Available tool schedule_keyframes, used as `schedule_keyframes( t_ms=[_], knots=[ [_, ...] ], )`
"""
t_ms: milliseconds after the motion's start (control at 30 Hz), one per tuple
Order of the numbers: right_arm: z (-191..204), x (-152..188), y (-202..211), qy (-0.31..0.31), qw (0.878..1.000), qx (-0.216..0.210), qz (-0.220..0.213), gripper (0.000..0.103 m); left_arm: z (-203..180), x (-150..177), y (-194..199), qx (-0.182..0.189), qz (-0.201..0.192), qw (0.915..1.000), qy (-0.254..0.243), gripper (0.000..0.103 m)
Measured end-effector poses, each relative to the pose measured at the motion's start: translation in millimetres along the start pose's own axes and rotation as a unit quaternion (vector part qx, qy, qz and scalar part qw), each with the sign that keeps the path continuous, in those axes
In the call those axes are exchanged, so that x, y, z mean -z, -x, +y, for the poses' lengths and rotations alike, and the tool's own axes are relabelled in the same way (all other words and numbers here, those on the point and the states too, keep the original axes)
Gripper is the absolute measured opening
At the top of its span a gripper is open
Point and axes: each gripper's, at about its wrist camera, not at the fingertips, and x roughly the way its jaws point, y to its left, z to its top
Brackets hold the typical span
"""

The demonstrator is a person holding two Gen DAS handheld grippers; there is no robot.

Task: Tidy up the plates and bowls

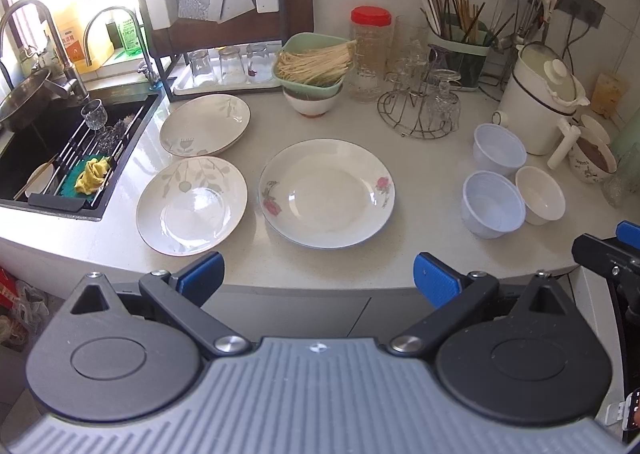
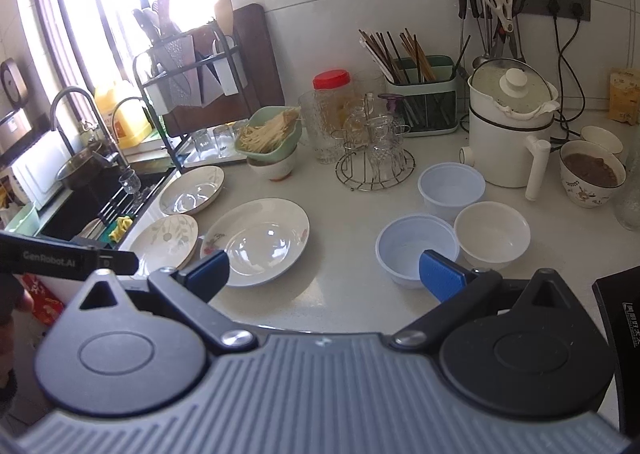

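Observation:
Three plates lie on the white counter: a rose-patterned plate (image 1: pixel 327 192) (image 2: pixel 256 240) in the middle, a leaf-patterned plate (image 1: pixel 191 205) (image 2: pixel 164 240) to its left, and another leaf-patterned plate (image 1: pixel 205 124) (image 2: pixel 191 190) behind that. Right of them stand two translucent plastic bowls (image 1: pixel 493 203) (image 1: pixel 499 150) (image 2: pixel 416 248) (image 2: pixel 451 187) and a white bowl (image 1: pixel 540 194) (image 2: pixel 492 234). My left gripper (image 1: pixel 318 278) hangs open before the counter edge, near the rose plate. My right gripper (image 2: pixel 324 274) is open too, just short of the nearest plastic bowl.
A sink (image 1: pixel 60 158) with a rack and a yellow cloth lies at the left. At the back stand a green bowl of noodles (image 1: pixel 312 62) on a white bowl, a wire glass stand (image 1: pixel 420 110), a chopstick holder (image 1: pixel 460 50) and a white kettle (image 1: pixel 540 102).

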Motion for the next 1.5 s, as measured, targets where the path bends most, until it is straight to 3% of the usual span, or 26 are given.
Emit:
schedule_keyframes(
  t_ms=[100, 233, 433, 833, 1233, 1500],
  knots=[
    [10, -2, -12, 0.001, 1.0, 0.008, 0.003, 0.103, 16, -11, -11, 0.004, -0.002, 1.0, -0.008, 0.102],
    [30, -7, -27, -0.013, 1.0, 0.0, 0.011, 0.103, 42, -28, -22, 0.041, -0.001, 0.9992, 0.002, 0.102],
    [67, -16, -57, -0.03, 0.999, 0.018, 0.014, 0.103, 86, -56, -50, 0.066, 0.007, 0.9978, -0.005, 0.102],
    [142, -31, -128, -0.052, 0.998, 0.026, 0.025, 0.103, 186, -98, -108, 0.08, 0.017, 0.9966, 0.001, 0.102],
    [197, -23, -196, -0.061, 0.996, 0.024, 0.06, 0.101, 259, -118, -170, 0.099, 0.037, 0.9944, 0.004, 0.102],
    [221, -13, -236, -0.07, 0.993, 0.003, 0.097, 0.1, 304, -112, -209, 0.097, 0.051, 0.9939, 0.014, 0.102]
  ],
)
